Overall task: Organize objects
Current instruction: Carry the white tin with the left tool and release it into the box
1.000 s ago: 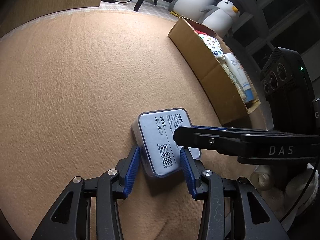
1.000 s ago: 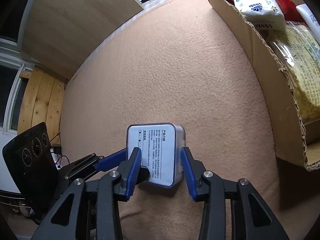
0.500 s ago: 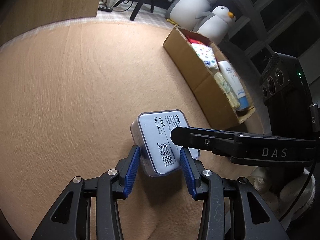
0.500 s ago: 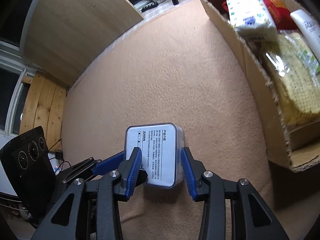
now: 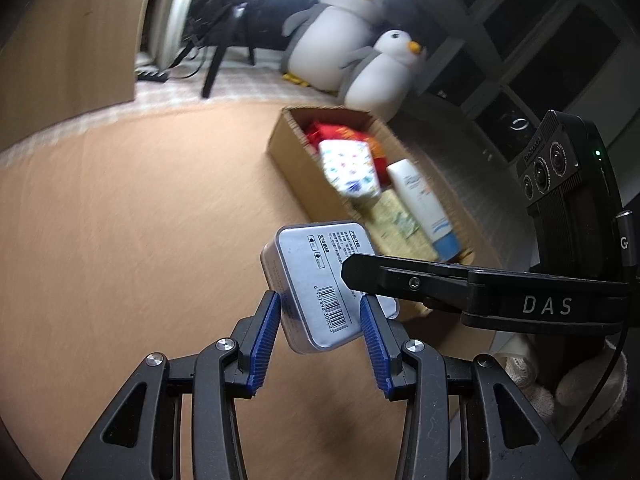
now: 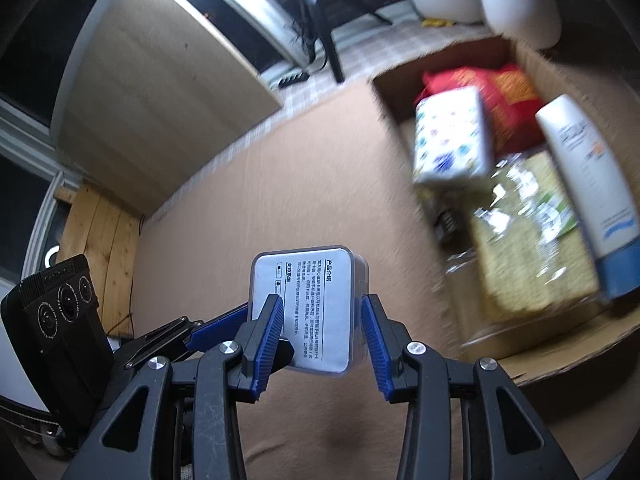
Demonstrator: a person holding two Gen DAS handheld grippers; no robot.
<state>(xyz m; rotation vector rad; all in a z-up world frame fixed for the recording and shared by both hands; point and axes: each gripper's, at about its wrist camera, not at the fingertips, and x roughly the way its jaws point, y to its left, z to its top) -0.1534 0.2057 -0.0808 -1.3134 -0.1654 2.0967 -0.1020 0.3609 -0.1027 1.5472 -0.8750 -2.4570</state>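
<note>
1. While both grippers pinch it, the clear case [image 5: 320, 288] hangs above the tan mat [image 5: 120, 240].
2. Left gripper [image 5: 318, 332] view alone shows its barcode; two plush penguins [image 5: 360, 40] sit beyond.
3. Right gripper [image 6: 322, 332] view looks deeper into the cardboard box [image 6: 532, 364] at the mat's right edge.

Tan felt-like carpet [image 5: 120, 240] covering the surface, pale checked floor [image 5: 240, 80] beyond it, light wooden panel [image 6: 160, 92] at the left, two grey-and-white penguin plush toys [image 5: 352, 36], dark shelving unit [image 5: 540, 52], bright light overhead.
</note>
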